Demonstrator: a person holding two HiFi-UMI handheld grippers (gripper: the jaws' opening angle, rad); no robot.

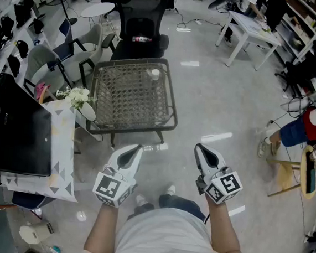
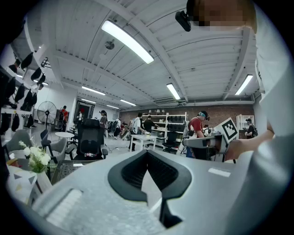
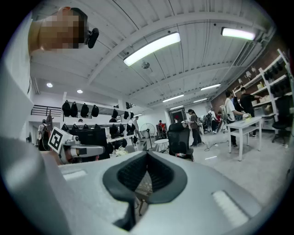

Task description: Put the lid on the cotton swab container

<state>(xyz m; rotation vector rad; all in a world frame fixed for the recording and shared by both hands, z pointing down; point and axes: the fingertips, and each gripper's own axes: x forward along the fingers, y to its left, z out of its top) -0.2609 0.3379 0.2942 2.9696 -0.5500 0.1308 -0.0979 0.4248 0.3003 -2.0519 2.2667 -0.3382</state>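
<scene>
Hands held the left gripper (image 1: 136, 149) and right gripper (image 1: 198, 148) level and forward, probably in approach, since both pairs of jaws were closed together with nothing between them. Well apart from them, a small white container (image 1: 155, 73) stood on the table (image 1: 171, 105); its contents and lid were too small to tell.

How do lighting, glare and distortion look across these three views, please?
Head view: even light, fisheye curving at the edges, white glare streaks on the floor. Left gripper view: ceiling lamp blown out, dark vignetted corners. Right gripper view: likewise, strip light glaring.
</scene>
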